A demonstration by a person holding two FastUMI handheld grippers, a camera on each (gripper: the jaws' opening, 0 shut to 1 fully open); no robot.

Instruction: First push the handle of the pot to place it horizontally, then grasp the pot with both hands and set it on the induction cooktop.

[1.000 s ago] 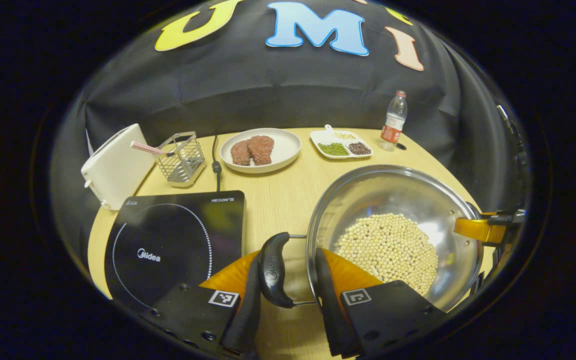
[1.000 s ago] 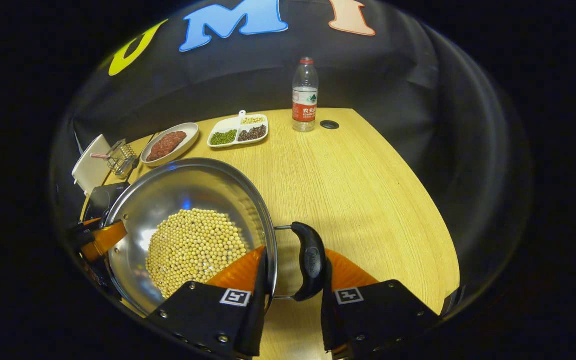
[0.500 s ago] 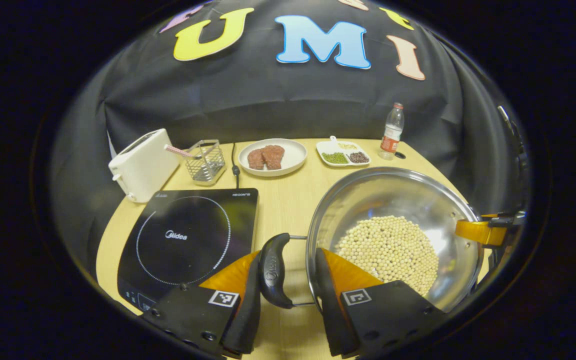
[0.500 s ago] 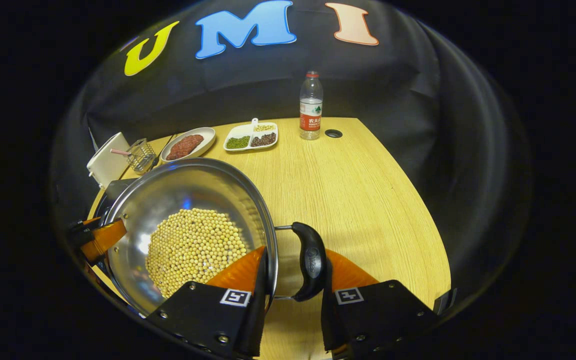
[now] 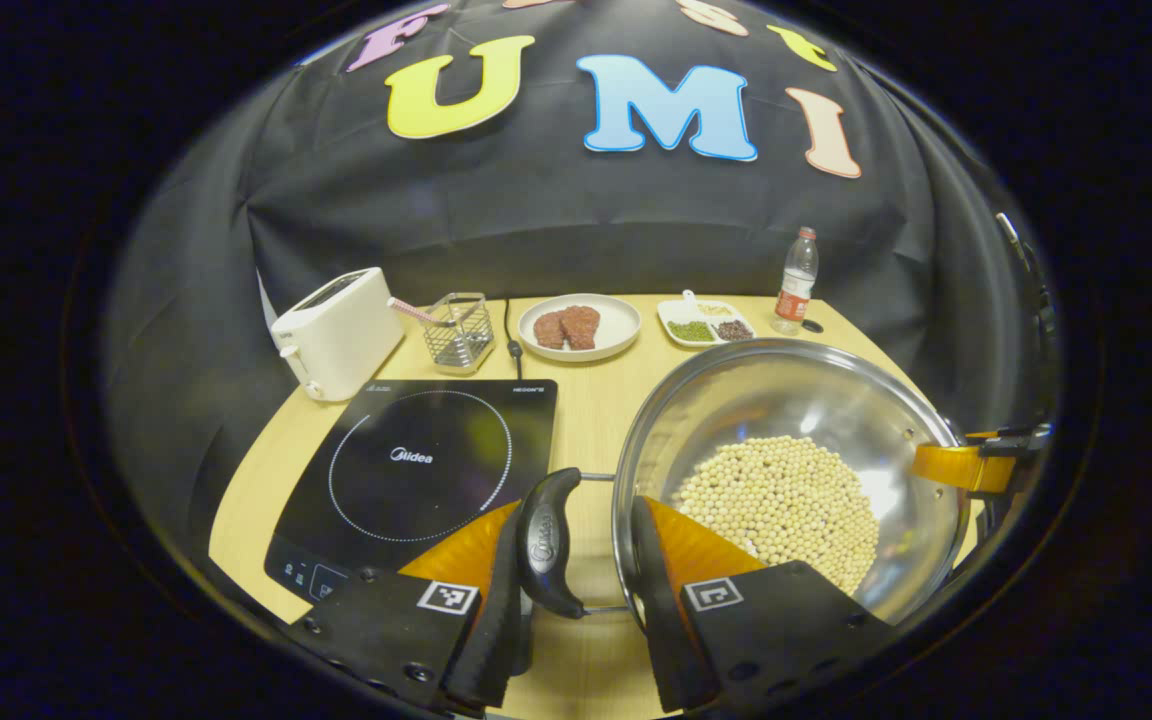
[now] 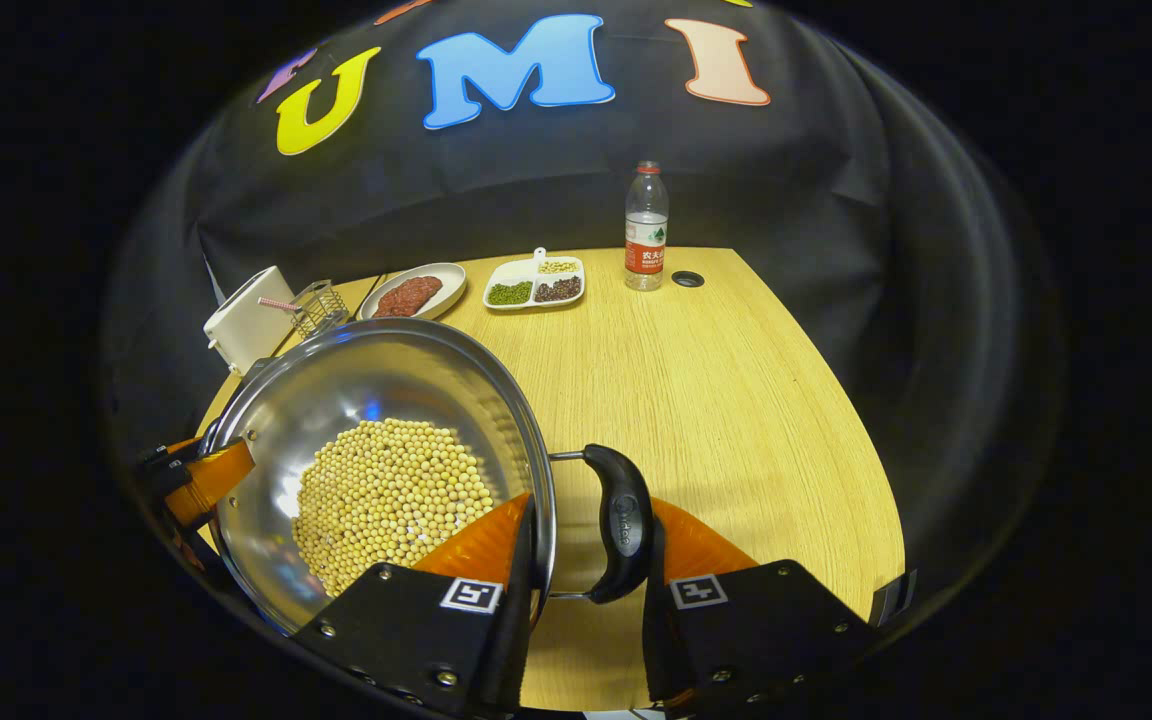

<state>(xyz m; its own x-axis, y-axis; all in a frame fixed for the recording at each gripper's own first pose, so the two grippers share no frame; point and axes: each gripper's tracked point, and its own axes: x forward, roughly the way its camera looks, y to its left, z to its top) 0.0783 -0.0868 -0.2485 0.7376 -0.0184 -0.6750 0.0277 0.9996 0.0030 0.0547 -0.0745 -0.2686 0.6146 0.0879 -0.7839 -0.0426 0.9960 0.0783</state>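
A steel pot (image 5: 786,395) holding yellow beans (image 5: 778,500) hangs above the wooden table (image 6: 726,390), to the right of the black induction cooktop (image 5: 416,465). My left gripper (image 5: 576,570) is shut on the pot's black left handle (image 5: 544,540), one finger outside the handle and the other inside the rim. In the right gripper view, my right gripper (image 6: 588,570) clamps the pot's right handle (image 6: 624,520) the same way, beside the beans (image 6: 391,500). Each view also shows the opposite gripper at the pot's far rim: the right gripper (image 5: 966,465) and the left gripper (image 6: 198,480).
Along the back of the table stand a white toaster (image 5: 336,330), a wire basket (image 5: 458,330), a plate of meat (image 5: 579,326), a divided dish of beans (image 5: 706,322) and a water bottle (image 6: 646,228). A cable hole (image 6: 686,279) lies near the bottle.
Both grippers have risen with the pot between them. The table, the cooktop and the items at the back now look lower and farther away. Both grips are unchanged.
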